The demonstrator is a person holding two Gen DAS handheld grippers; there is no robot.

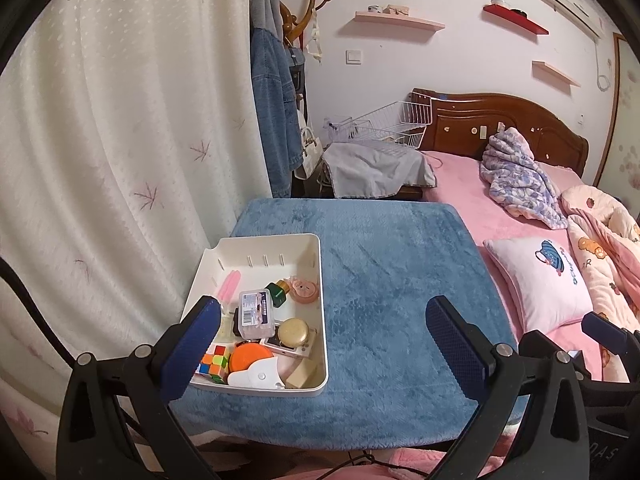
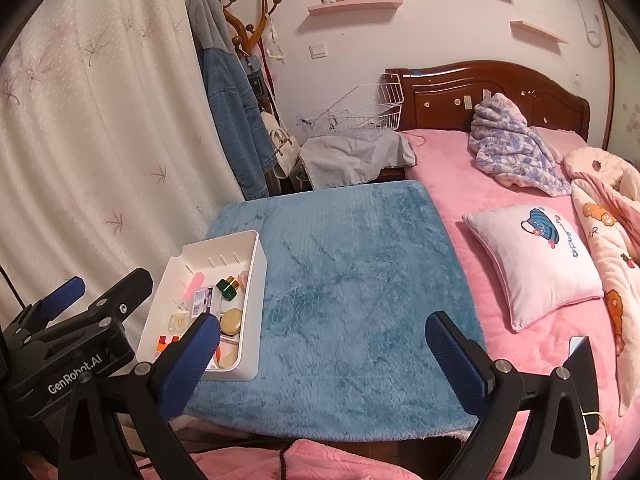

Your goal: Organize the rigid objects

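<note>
The curtain (image 1: 120, 140) hangs at 9 o'clock of the tabletop (image 1: 380, 280): cream fabric in vertical folds, printed with small pink leaf sprigs. A denim jacket (image 1: 272, 100) hangs from a wooden coat stand (image 1: 304, 8) at 11 o'clock, just beyond the tabletop's far edge.

The tabletop is covered in blue plush with a short pile and rounded corners. The white tray (image 1: 316, 264), a rigid plastic rectangle with slotted inner walls, sits on the tabletop's 8 o'clock area, near the left and near edges. It holds the task objects:
- a clear lidded box (image 1: 256, 312), centre;
- a dark green bottle (image 1: 278, 292) with a gold cap, at 1 o'clock of that box;
- a round pink item (image 1: 305, 290) against the tray's right wall;
- a round gold tin (image 1: 294, 330);
- a colour cube (image 1: 216, 362) at the near left corner;
- an orange disc (image 1: 250, 358) beside the cube.

The left gripper (image 1: 320, 344) has its fingers (image 1: 196, 344) set wide apart with nothing between them; the left finger overlaps the tray's near left corner in the wrist view. The right gripper (image 2: 322, 360) likewise has its fingers (image 2: 460, 364) wide apart and empty, over bare plush.

White wire baskets (image 1: 396, 124) rest on grey cloth at 12 o'clock. At 3 o'clock lies the bed (image 1: 472, 200) with a pink fleece sheet, a square pink pillow (image 1: 536, 280), a crumpled lilac blanket (image 1: 516, 172) and a carved dark wood headboard (image 1: 500, 116).
</note>
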